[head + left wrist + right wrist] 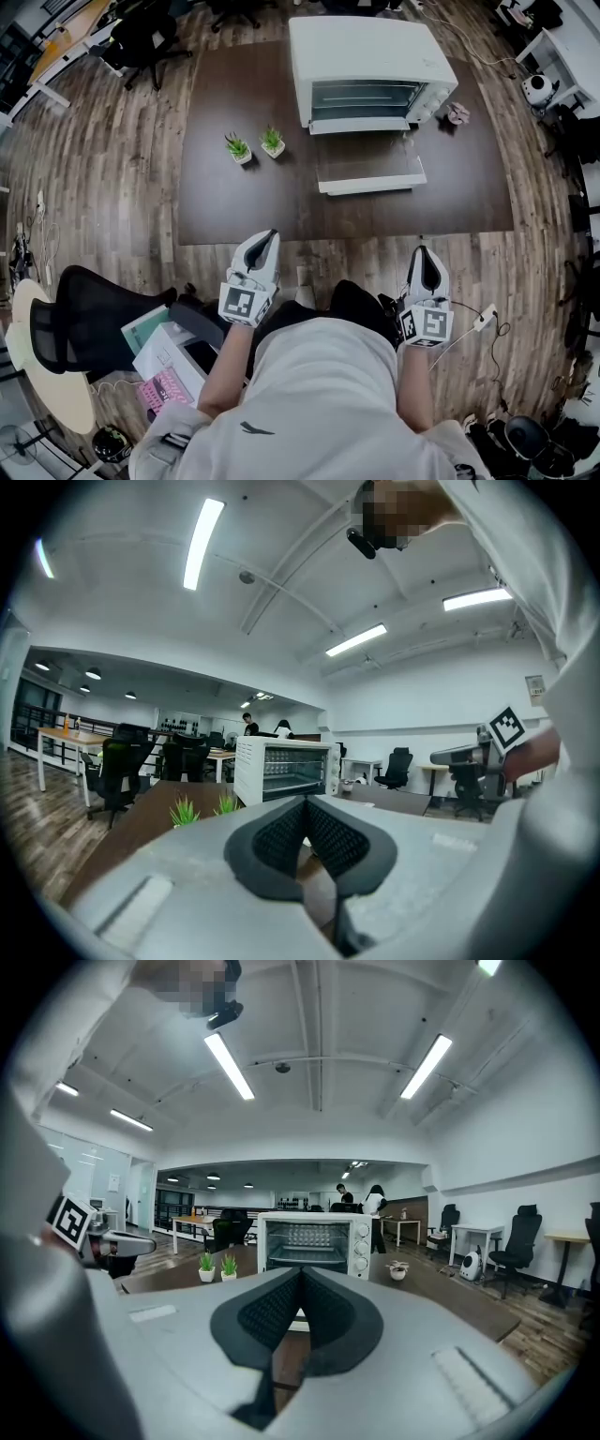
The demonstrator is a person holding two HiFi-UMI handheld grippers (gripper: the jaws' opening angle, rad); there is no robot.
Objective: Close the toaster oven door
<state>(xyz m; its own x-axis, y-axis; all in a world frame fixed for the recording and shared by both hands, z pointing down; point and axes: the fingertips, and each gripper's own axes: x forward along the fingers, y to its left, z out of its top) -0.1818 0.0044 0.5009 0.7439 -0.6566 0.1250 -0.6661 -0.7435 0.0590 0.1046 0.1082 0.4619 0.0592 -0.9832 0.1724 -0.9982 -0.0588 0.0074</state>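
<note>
A white toaster oven [370, 70] stands at the far side of the dark brown table [234, 202]. Its glass door [368, 167] hangs fully open, lying flat toward me. The oven [284, 768] also shows in the left gripper view, and the oven [314, 1241] in the right gripper view with its cavity open. My left gripper [268, 237] and right gripper [422, 253] hover over the floor just short of the table's near edge, both shut with nothing between the jaws. In their own views the left gripper [307, 808] and right gripper [300, 1279] point at the oven.
Two small potted plants [255, 144] sit left of the oven on the table. A small pot [458, 113] stands at the oven's right. A black office chair [89, 314] and boxes [169, 361] are at my left on the wood floor. Desks and chairs fill the room behind.
</note>
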